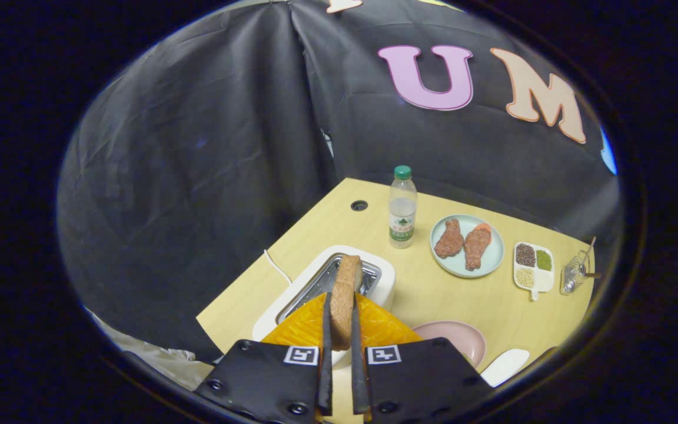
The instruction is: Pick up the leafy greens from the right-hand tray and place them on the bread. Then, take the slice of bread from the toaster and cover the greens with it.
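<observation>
Bread slice, brown and crusty (345, 297), low in the frame's centre above the white toaster (377, 277), sits pinched edgewise in the narrow hand-held gripper (339, 338); probably light, stiff, crumbly, so flat faces suit gripping.

Gripper (342, 330) closed on slice of bread (345, 297), both fingers (326, 347) pressed against its flat sides, slice held on edge. Bread sits above the slot of the white toaster (383, 282); whether its lower end is touching the slot cannot be told. Toaster on wooden table (433, 294). Beyond it, water bottle (402, 206) standing upright. Near the bottle, pale blue plate (492, 259) with two pieces of meat (462, 241). Further along, small divided dish (533, 268) of grains. Pink plate (462, 338) near the fingers.
</observation>
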A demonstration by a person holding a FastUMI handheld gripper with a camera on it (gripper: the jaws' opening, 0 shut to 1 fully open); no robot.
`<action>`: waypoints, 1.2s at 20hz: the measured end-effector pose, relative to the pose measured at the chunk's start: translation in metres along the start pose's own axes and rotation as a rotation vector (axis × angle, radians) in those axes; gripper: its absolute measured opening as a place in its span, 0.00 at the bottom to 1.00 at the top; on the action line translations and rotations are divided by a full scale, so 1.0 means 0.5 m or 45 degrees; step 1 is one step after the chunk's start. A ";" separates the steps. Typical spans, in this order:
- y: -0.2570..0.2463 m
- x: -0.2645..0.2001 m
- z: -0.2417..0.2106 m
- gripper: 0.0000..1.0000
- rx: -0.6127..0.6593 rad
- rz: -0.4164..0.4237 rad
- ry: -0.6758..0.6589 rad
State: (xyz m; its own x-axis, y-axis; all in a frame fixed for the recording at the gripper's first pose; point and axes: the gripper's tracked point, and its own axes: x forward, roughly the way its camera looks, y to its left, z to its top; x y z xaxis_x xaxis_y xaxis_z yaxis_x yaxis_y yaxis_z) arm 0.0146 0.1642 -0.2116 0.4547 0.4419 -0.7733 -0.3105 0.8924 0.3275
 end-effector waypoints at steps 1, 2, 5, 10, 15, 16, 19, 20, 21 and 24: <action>-0.003 -0.017 0.002 0.16 0.019 0.022 -0.020; -0.006 -0.030 0.008 0.16 0.040 0.036 -0.041; -0.052 -0.066 0.007 0.16 0.064 0.017 -0.067; -0.140 -0.079 -0.069 0.16 0.083 -0.041 -0.009; -0.200 -0.046 -0.163 0.16 0.220 -0.024 0.042; -0.212 -0.041 -0.175 0.16 0.243 -0.021 0.041; -0.230 -0.026 -0.207 0.16 0.279 0.010 0.018; -0.231 -0.027 -0.217 0.16 0.298 0.029 0.021; -0.235 -0.025 -0.229 0.16 0.322 0.041 0.022; -0.266 -0.011 -0.266 0.16 0.416 0.046 0.040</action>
State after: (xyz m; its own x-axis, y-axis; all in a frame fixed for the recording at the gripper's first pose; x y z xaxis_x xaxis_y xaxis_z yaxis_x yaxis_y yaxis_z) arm -0.0578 0.0310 -0.3231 0.4208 0.4756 -0.7725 -0.0392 0.8603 0.5083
